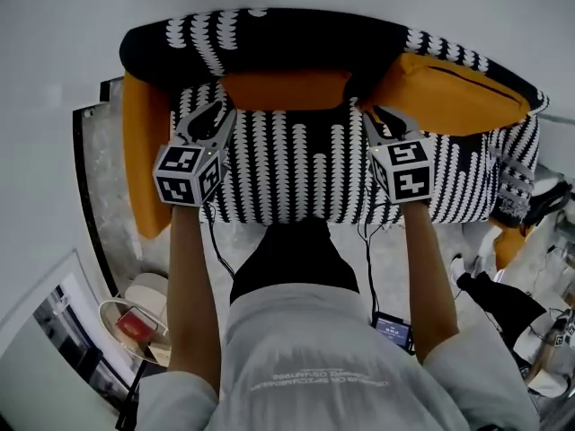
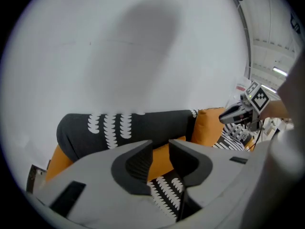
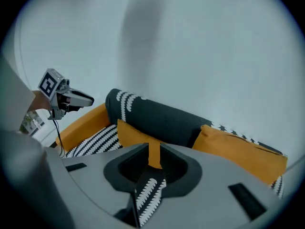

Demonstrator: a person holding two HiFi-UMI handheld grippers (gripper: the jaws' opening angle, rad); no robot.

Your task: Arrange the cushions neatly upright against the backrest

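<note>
A small orange cushion (image 1: pixel 286 90) stands against the dark patterned backrest (image 1: pixel 269 48) in the middle of the sofa. A longer orange cushion (image 1: pixel 458 92) leans at the right end. My left gripper (image 1: pixel 214 110) hovers over the seat by the small cushion's left corner, jaws open, with the cushion (image 2: pixel 161 160) showing beyond the gap. Near that cushion's right end, my right gripper (image 1: pixel 375 117) stands open with a narrow gap. The cushion's edge (image 3: pixel 153 152) shows through it, and I see no grip. Each gripper appears in the other's view: the right gripper (image 2: pixel 233 114), the left gripper (image 3: pixel 71 99).
The striped black-and-white seat (image 1: pixel 296 173) lies under both grippers. An orange armrest (image 1: pixel 144 151) closes the sofa's left end. A round side table (image 1: pixel 135 323) stands at the lower left, a small device (image 1: pixel 393 329) lies on the floor, and clutter (image 1: pixel 530 206) sits at the right.
</note>
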